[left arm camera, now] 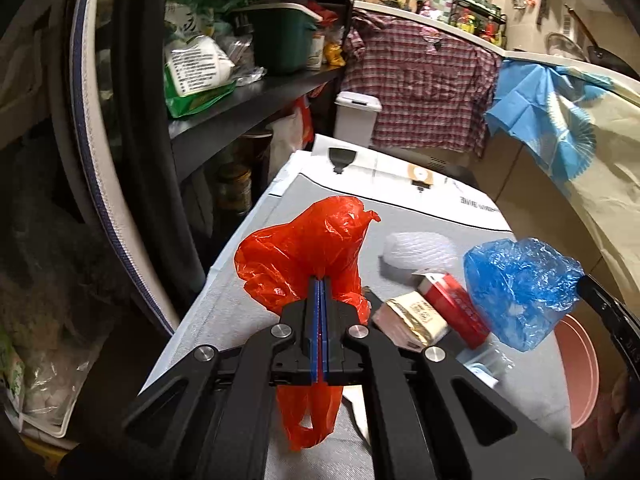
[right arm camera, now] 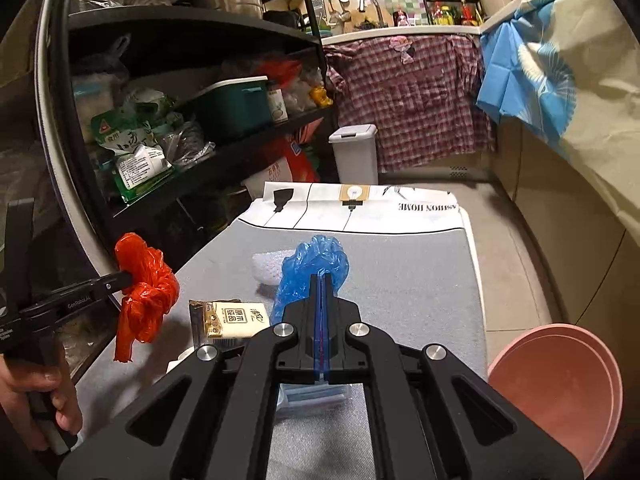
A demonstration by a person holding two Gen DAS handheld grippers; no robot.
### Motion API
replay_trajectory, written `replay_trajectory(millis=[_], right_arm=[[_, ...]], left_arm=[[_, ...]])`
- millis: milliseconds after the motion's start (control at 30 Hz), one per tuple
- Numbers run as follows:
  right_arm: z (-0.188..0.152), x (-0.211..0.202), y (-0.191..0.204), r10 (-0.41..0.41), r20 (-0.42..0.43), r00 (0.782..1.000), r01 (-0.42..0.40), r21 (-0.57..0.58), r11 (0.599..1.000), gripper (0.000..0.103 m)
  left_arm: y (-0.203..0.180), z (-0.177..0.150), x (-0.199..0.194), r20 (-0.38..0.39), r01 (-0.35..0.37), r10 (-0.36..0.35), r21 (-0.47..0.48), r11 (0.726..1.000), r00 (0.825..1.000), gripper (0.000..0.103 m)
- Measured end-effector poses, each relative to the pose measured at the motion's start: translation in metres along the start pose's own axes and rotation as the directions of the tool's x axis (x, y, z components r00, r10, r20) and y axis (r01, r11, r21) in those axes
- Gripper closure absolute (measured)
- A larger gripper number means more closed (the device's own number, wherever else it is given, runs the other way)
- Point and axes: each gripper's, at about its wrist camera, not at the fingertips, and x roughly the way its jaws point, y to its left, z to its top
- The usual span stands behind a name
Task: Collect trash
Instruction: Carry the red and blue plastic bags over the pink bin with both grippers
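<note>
Orange plastic bag [left arm camera: 304,256] bunches at the centre of my left wrist view, clamped between the closed fingers of my left gripper [left arm camera: 321,280], its tail hanging below them. Right of it, the blue plastic bag [right arm camera: 312,276] is pinched the same way in my right gripper [right arm camera: 321,278], centre of the right wrist view. Below both, on the grey mat [right arm camera: 408,280], lie a tissue pack [right arm camera: 232,318], a red box [left arm camera: 456,304] and white foam [left arm camera: 420,250]. A pink basin [right arm camera: 560,392] sits lower right.
</note>
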Motion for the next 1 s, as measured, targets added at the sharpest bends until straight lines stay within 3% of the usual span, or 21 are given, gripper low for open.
replay_trajectory(millis=[400, 1000], right_arm=[[0.006, -0.05, 0.002, -0.047, 0.04, 0.998, 0.048, -0.037, 0.998, 0.103], [0.005, -0.135, -0.026, -0.159, 0.102, 0.982, 0.163, -0.033, 0.986, 0.103]], left_arm=[[-0.019, 0.002, -0.022, 0.027, 0.091, -0.093, 0.06, 0.994, 0.995, 0.103], [-0.042, -0.004, -0.046, 0.053, 0.166, -0.173, 0.117, 0.979, 0.983, 0.103]])
